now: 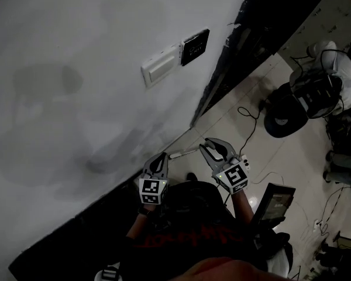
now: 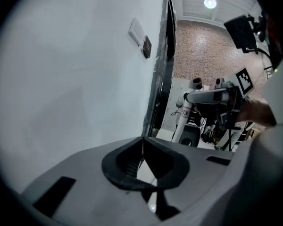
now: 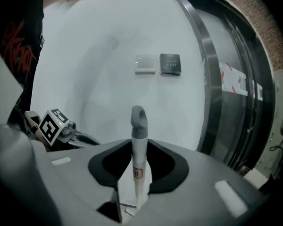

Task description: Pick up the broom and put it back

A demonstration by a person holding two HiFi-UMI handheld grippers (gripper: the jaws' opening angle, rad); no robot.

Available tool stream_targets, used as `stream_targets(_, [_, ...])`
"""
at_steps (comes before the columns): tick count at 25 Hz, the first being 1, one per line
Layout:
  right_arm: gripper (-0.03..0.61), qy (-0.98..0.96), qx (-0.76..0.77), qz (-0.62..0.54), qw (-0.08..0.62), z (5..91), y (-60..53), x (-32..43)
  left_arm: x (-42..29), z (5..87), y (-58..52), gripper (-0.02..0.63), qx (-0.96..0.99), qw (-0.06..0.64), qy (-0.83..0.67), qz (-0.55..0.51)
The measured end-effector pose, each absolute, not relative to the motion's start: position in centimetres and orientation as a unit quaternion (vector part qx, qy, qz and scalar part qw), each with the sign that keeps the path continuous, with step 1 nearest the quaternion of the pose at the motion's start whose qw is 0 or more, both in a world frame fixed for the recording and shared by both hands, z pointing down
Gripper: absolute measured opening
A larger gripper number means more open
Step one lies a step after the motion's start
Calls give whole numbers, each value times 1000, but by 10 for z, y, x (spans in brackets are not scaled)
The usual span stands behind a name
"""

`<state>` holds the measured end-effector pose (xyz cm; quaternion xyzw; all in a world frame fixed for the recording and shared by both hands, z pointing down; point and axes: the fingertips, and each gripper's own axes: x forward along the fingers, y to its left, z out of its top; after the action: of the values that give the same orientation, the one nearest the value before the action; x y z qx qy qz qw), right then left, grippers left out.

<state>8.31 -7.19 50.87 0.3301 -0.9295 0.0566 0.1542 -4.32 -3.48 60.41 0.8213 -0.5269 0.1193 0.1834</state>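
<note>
The right gripper [image 1: 205,147] squeezes the broom [image 3: 138,131] by its handle, near the white wall [image 1: 76,69]. The left gripper [image 2: 142,142] is pinched closed on nothing.

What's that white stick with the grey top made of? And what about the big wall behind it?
The broom handle looks like smooth white plastic or painted metal. It is thin and straight with a slight sheen, and the look alone doesn't settle which. Its grey cap looks like dull moulded plastic, rounded into a hanging loop. The wall looks like plaster painted matte white: flat, even, no shine.
</note>
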Motion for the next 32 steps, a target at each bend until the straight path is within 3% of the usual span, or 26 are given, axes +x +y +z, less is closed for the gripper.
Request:
stream_targets(5, [100, -924, 353, 77, 127, 493, -64, 101, -30, 599, -41, 8, 841, 178, -497, 119])
stream_targets(26, [100, -912, 375, 84, 144, 497, -40, 134, -8, 590, -38, 6, 866, 177, -456, 104])
stream_targets(32, [101, -911, 365, 98, 168, 533, -61, 127, -13, 593, -37, 6, 859, 181, -467, 105])
